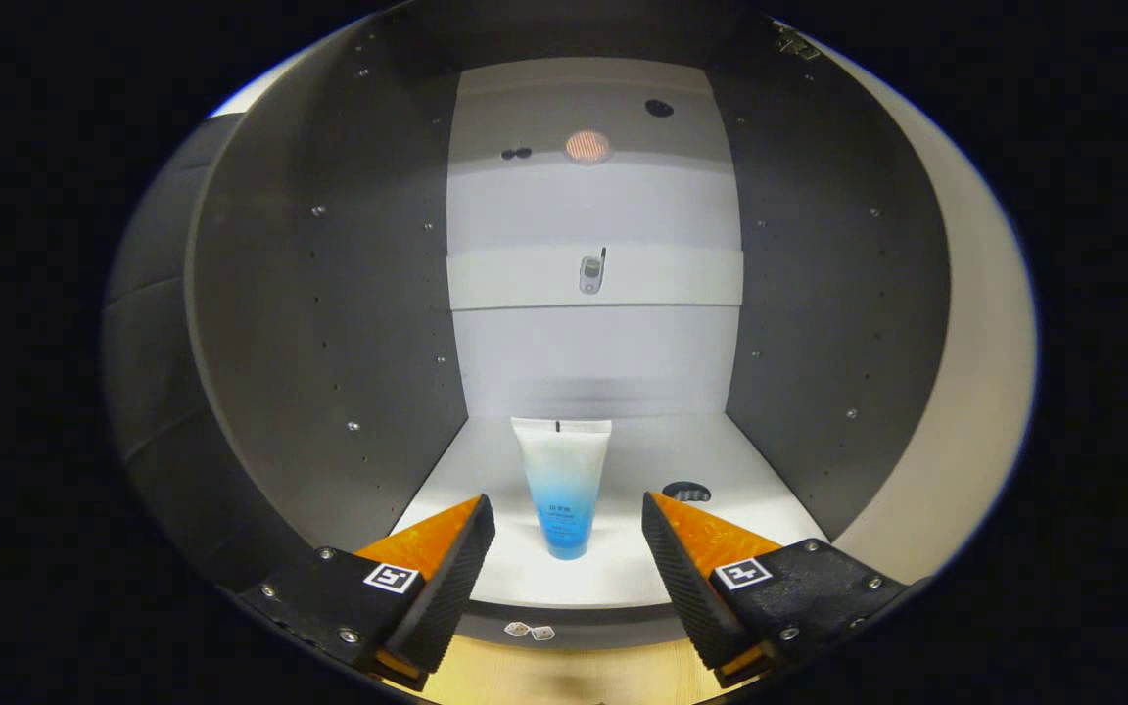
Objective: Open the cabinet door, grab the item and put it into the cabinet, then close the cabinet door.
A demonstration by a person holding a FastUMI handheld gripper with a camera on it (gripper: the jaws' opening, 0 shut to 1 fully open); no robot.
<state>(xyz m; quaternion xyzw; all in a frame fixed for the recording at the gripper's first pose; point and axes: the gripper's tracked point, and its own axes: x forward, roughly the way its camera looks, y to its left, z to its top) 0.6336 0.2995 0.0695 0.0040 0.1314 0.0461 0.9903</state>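
Note:
A white-to-blue squeeze tube (563, 487) stands upright on its cap on the cabinet's pale bottom shelf (642, 578), just inside the front edge. My gripper (569, 514) is open in front of the cabinet. The tube stands in the gap between the two fingers, at their tips, and neither finger touches it. The cabinet (329, 323) is open, with dark side walls and a pale back panel. Its door (975, 372) is swung out to the right.
A round dark cutout (686, 491) lies in the shelf floor right of the tube. A small latch fitting (591, 273) sits on the back rail. Light wood floor (564, 676) shows below the cabinet front edge.

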